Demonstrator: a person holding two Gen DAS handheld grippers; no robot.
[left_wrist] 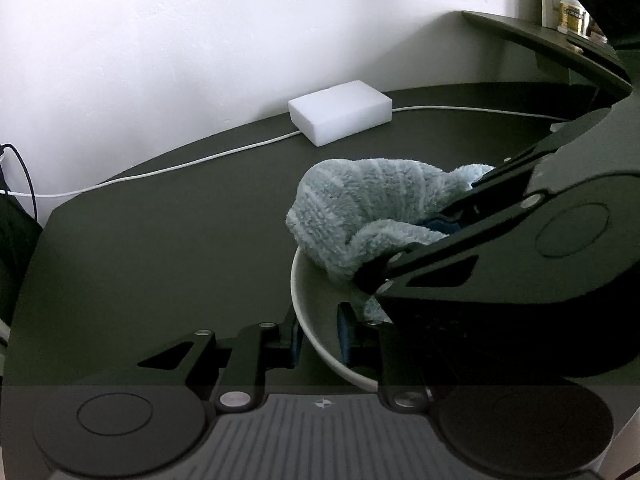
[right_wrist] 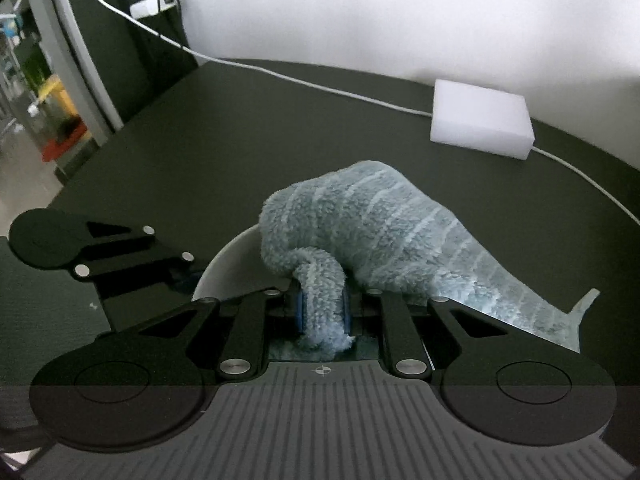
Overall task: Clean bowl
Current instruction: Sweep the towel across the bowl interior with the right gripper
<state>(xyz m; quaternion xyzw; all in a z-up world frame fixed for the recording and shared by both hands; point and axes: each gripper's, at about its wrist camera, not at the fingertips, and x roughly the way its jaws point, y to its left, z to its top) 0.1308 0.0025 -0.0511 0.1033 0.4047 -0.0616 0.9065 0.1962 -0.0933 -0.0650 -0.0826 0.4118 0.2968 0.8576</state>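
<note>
A white bowl (left_wrist: 310, 300) (right_wrist: 224, 268) sits on the dark table. My left gripper (left_wrist: 320, 340) is shut on its near rim, one blue pad inside the bowl and one outside. A fluffy light-blue striped cloth (left_wrist: 360, 208) (right_wrist: 368, 220) bulges over and into the bowl. My right gripper (right_wrist: 322, 312) is shut on a rolled fold of that cloth. In the left wrist view the right gripper (left_wrist: 436, 228) reaches in from the right, above the bowl. The bowl's bottom is mostly hidden by the cloth and the gripper.
A white foam block (left_wrist: 340, 112) (right_wrist: 480, 124) lies near the wall on a white cable (left_wrist: 200, 158) (right_wrist: 320, 86). A dark shelf (left_wrist: 540, 40) stands at the far right. Wall plugs (right_wrist: 148, 0) and the table's left edge (right_wrist: 92, 152) appear in the right wrist view.
</note>
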